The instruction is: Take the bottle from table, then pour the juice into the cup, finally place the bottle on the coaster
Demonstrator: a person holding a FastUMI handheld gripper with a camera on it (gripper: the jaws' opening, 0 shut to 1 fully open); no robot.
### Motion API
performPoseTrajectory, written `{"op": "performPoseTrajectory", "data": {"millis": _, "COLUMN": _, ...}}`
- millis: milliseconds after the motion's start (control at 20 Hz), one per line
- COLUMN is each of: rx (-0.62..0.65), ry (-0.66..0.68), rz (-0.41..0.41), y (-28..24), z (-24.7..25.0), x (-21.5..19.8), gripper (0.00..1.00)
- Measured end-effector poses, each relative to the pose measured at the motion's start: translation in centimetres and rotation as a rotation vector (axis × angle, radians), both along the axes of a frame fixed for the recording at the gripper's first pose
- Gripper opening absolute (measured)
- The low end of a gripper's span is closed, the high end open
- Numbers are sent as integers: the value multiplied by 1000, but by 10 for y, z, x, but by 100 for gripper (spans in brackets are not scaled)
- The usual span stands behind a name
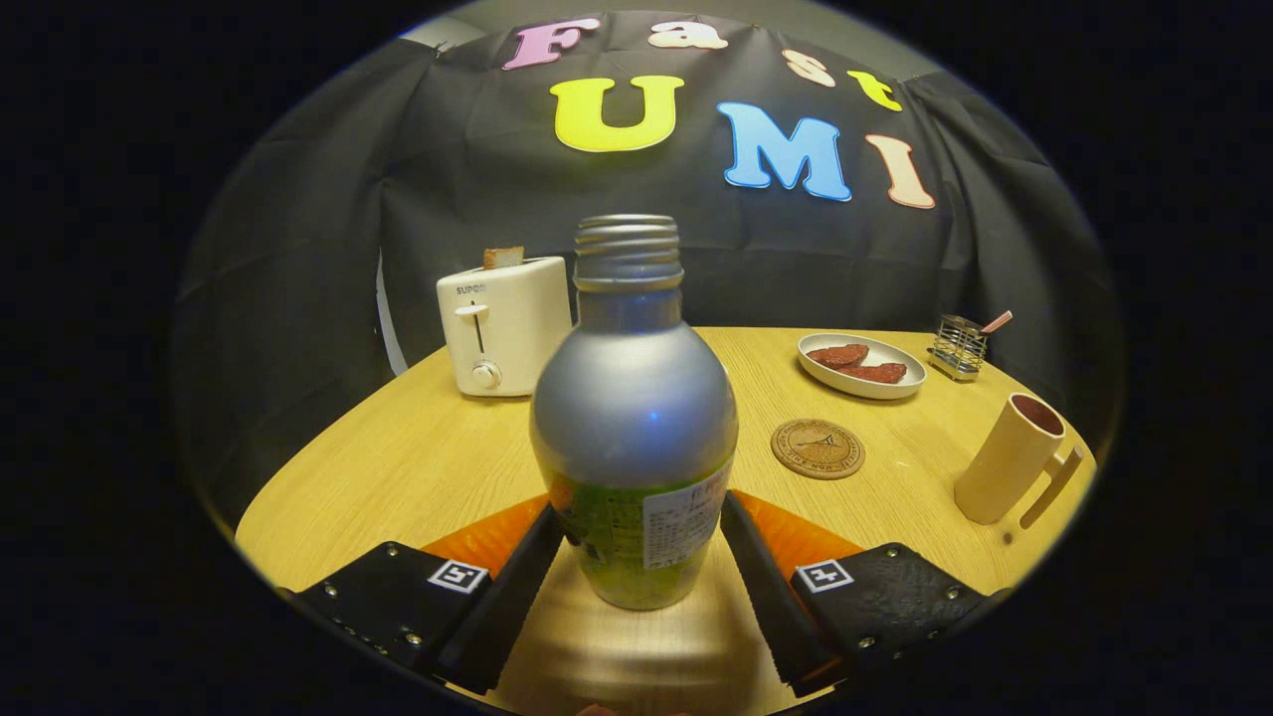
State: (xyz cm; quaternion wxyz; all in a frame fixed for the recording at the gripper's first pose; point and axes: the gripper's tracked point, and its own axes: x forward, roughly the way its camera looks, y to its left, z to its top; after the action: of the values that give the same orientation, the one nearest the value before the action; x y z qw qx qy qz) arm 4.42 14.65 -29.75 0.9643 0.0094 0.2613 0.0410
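Item one: the gripper [641,557]. We find its two fingers pressed against either side of the bottle [634,418], pinching it at its lower, labelled part.

Item two: the bottle. We record a silver body with a threaded neck and no cap, a green label round the base. It stands upright between the fingers, its underside appearing slightly clear of the table [398,467]; we cannot tell for certain whether it touches the wood.

Item three: the coaster [818,448]. Round, brown, lying flat on the table just beyond the right finger, bare on top.

Item four: the cup [1009,457]. A tall beige mug with a handle, standing to the right of the coaster and apart from it, near the table's edge.

Item five: a white plate [861,366] holding two reddish-brown pieces, beyond the coaster.

Item six: a small wire holder [960,347], right of the plate, with a stick leaning out of it.

Item seven: a white toaster [504,325], beyond the bottle to its left, with a slice of bread showing at its top.
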Motion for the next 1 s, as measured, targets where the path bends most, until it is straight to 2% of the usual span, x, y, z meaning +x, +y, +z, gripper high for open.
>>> {"op": "performPoseTrajectory", "data": {"millis": 100, "rx": 14, "ry": 3, "rz": 6, "y": 2, "z": -1, "x": -1, "gripper": 95}}
{"op": "performPoseTrajectory", "data": {"millis": 200, "rx": 15, "ry": 4, "rz": 15, "y": 4, "z": -1, "x": 0, "gripper": 81}}
{"op": "performPoseTrajectory", "data": {"millis": 600, "rx": 78, "ry": 24, "rz": 8, "y": -3, "z": 14, "x": 2, "gripper": 75}}
{"op": "performPoseTrajectory", "data": {"millis": 1000, "rx": 242, "ry": -43, "rz": -81, "y": -38, "z": 61, "x": 14, "gripper": 75}}
